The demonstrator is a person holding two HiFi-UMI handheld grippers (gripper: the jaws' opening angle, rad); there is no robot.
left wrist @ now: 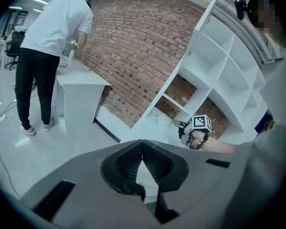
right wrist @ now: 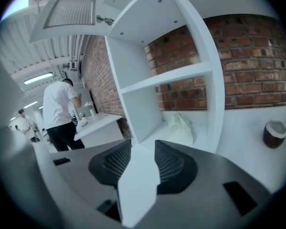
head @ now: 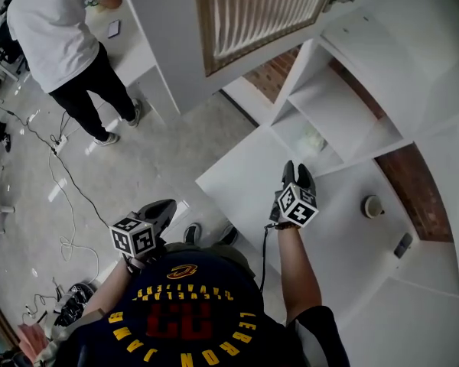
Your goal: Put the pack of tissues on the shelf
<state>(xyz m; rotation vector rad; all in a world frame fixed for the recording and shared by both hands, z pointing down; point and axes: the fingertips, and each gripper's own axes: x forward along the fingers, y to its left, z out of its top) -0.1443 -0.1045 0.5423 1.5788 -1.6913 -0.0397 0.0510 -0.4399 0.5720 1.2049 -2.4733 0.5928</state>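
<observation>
The pack of tissues (head: pixel 312 138) is a crumpled white packet lying in a low compartment of the white shelf unit (head: pixel 350 98); in the right gripper view the pack (right wrist: pixel 181 127) rests on the compartment floor beside a white upright. My right gripper (head: pixel 298 171) hovers over the white ledge just in front of that compartment, a short way from the pack. Its jaws (right wrist: pixel 143 149) stand open with nothing between them. My left gripper (head: pixel 167 206) is held low at my left over the floor, its jaws (left wrist: pixel 142 143) shut and empty. The right gripper (left wrist: pixel 182 126) also shows in the left gripper view.
A small round dark-and-white object (head: pixel 373 206) and a little dark block (head: pixel 403 245) sit on the white ledge to the right. A person in a white shirt (head: pixel 57 25) bends over a white table at the far left. Cables (head: pixel 60 197) trail on the floor.
</observation>
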